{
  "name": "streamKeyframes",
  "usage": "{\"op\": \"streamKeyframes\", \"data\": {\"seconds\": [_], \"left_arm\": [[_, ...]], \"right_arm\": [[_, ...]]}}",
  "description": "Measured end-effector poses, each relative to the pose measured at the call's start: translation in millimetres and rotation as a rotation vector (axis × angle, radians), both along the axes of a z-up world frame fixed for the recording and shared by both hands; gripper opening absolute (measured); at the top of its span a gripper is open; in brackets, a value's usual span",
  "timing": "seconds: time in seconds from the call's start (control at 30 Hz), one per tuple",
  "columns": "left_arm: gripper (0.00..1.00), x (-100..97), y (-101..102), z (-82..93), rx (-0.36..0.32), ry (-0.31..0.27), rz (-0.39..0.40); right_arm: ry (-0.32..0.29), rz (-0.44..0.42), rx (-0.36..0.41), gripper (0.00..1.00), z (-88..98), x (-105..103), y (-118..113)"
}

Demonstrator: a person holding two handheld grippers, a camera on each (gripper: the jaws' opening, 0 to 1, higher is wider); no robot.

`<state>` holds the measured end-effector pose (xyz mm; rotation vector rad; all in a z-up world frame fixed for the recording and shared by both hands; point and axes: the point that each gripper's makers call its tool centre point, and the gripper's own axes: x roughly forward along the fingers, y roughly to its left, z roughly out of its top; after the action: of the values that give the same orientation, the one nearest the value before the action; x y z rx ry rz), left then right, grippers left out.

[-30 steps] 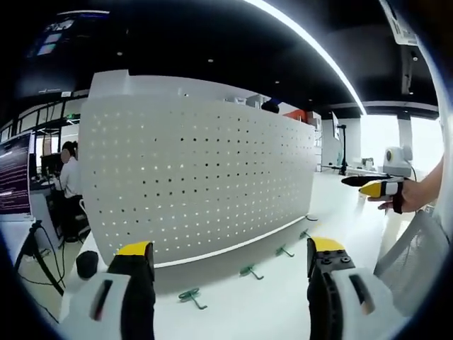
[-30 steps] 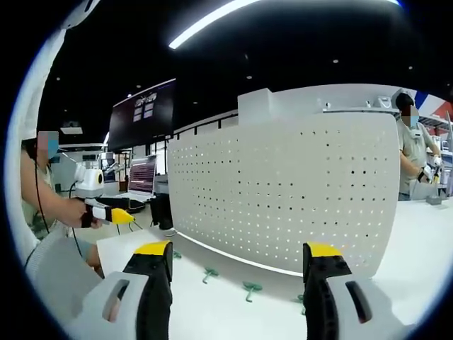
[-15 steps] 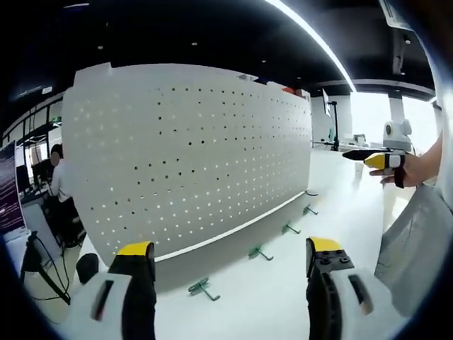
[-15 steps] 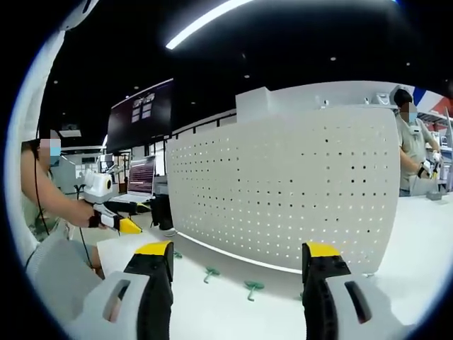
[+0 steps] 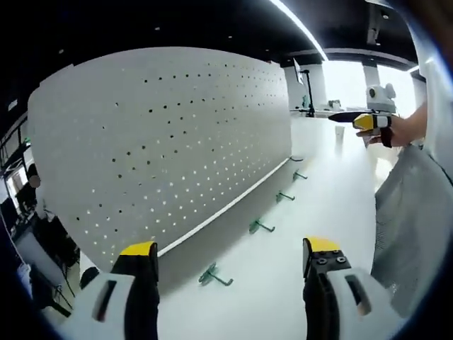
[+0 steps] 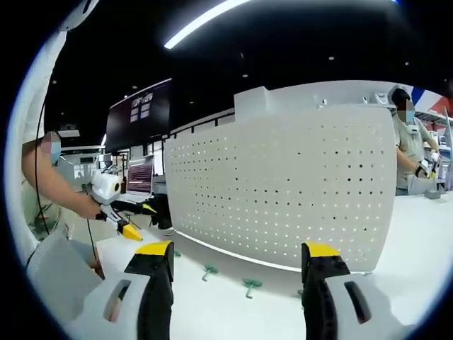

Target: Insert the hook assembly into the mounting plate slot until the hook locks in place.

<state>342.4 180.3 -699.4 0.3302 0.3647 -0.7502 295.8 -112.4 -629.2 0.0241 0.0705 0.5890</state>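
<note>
A white perforated mounting plate [image 5: 170,134] [image 6: 283,191] stands upright on the white table. Several green hooks lie along its base: in the left gripper view the nearest hook [image 5: 212,275], another hook [image 5: 259,226] and a farther hook [image 5: 284,196]; in the right gripper view one hook [image 6: 209,270] and a second hook [image 6: 251,286]. My left gripper [image 5: 230,265] is open and empty, close in front of the plate. My right gripper [image 6: 237,265] is open and empty, facing the plate. The right gripper [image 5: 357,120] also appears far right in the left gripper view, the left gripper [image 6: 124,225] at left in the right gripper view.
The white table [image 5: 311,212] stretches out in front of the plate. A person [image 6: 410,145] stands behind the plate at right. Monitors [image 6: 141,113] and desks stand at the back left. A grey sleeve [image 5: 407,212] fills the right edge.
My left gripper's view has swung closer to the plate and turned along it; the hooks now run away to the upper right. The right gripper's view has barely shifted.
</note>
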Motion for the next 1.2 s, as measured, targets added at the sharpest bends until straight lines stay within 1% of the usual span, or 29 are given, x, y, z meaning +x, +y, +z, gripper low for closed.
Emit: {"op": "streamKeyframes", "data": {"seconds": [0.07,0.17,0.2,0.27,0.33,0.43,0.53,0.57,0.6,0.63,0.7,0.73,0.8,0.83,0.93,1.07,1.13,1.2], "left_arm": [[0.85,1.0,-0.4,-3.6,0.037,0.006,-0.039],[0.83,1.5,0.4,-12.7,0.149,-0.002,-0.119],[0.83,0.6,-0.6,-15.0,0.15,0.011,-0.132],[0.82,2.0,-1.1,-16.4,0.151,0.021,-0.142],[0.8,-0.1,-1.6,-21.2,0.172,0.051,-0.17],[0.8,1.0,-0.5,-28.6,0.225,0.067,-0.218],[0.78,3.5,-2.1,-31.8,0.239,0.094,-0.237],[0.76,3.8,-1.9,-33.7,0.248,0.108,-0.242],[0.74,6.3,-0.1,-35.4,0.276,0.114,-0.243],[0.74,7.4,-0.4,-36.5,0.284,0.118,-0.252],[0.77,8.4,-2.0,-40.3,0.296,0.137,-0.27],[0.76,8.8,0.6,-44.7,0.334,0.145,-0.288],[0.74,7.9,0.5,-48.8,0.359,0.159,-0.318],[0.72,8.6,1.4,-50.5,0.371,0.169,-0.32],[0.7,12.9,1.9,-53.7,0.41,0.165,-0.356],[0.69,19.1,5.2,-61.3,0.438,0.19,-0.38],[0.68,21.7,7.3,-64.6,0.47,0.191,-0.411],[0.65,25.7,8.7,-67.6,0.472,0.211,-0.422]], "right_arm": [[0.001,-0.002,0.0,0.71,0.2,0.1,-0.4],[0.002,-0.003,0.0,0.71,0.2,0.3,-0.1],[0.001,-0.003,-0.001,0.71,0.1,0.5,0.1],[0.001,-0.003,-0.001,0.71,0.4,1.0,0.1],[0.0,-0.004,-0.001,0.71,0.6,1.6,0.3],[0.002,-0.003,0.0,0.71,0.5,2.4,0.8],[0.002,-0.002,0.0,0.7,-0.3,2.9,1.0],[0.004,-0.002,0.0,0.7,-0.4,2.8,1.2],[0.004,-0.002,0.0,0.7,-0.5,2.8,1.1],[0.004,-0.003,0.001,0.7,-0.9,2.9,0.7],[0.009,-0.005,0.001,0.7,-2.0,2.9,0.2],[0.008,-0.005,0.003,0.7,-1.9,2.9,-0.1],[0.01,-0.007,0.004,0.7,-2.5,2.9,-0.8],[0.011,-0.007,0.003,0.7,-2.8,3.0,-0.9],[0.012,-0.01,0.004,0.7,-3.2,3.7,-1.6],[0.013,-0.01,0.003,0.69,-4.1,4.3,-1.5],[0.013,-0.01,0.003,0.69,-4.5,4.8,-2.0],[0.013,-0.012,0.002,0.69,-4.2,5.3,-2.8]]}}
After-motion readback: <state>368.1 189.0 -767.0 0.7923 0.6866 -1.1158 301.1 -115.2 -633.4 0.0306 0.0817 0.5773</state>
